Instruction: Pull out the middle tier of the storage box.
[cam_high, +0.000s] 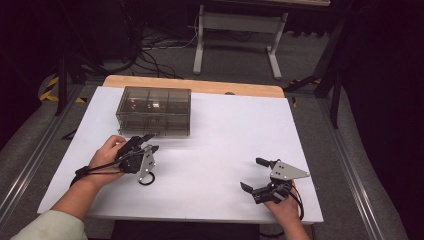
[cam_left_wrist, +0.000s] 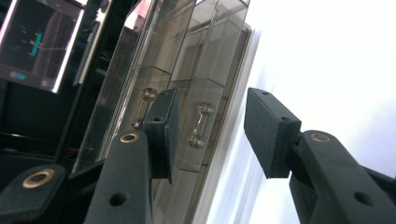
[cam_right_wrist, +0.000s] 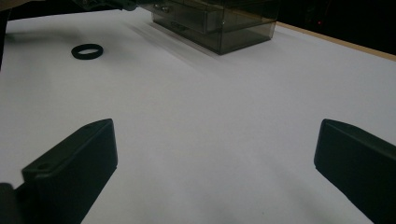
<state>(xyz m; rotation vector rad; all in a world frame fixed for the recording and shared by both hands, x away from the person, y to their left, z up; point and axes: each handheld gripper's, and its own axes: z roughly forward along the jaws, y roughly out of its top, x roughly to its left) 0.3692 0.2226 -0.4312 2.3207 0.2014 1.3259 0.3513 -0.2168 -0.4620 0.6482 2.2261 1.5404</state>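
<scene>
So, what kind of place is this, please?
Probably a lab or recording workshop, not a home. A white table stands on grey carpet, loose cables lie on the floor behind it, a lit monitor glows nearby, and black curtains close off the sides.

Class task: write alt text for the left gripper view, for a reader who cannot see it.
Two black gripper jaws stand apart in front of a smoky transparent drawer box, with a clear drawer handle in the gap between them, ungripped. The white table fills the right side.
</scene>
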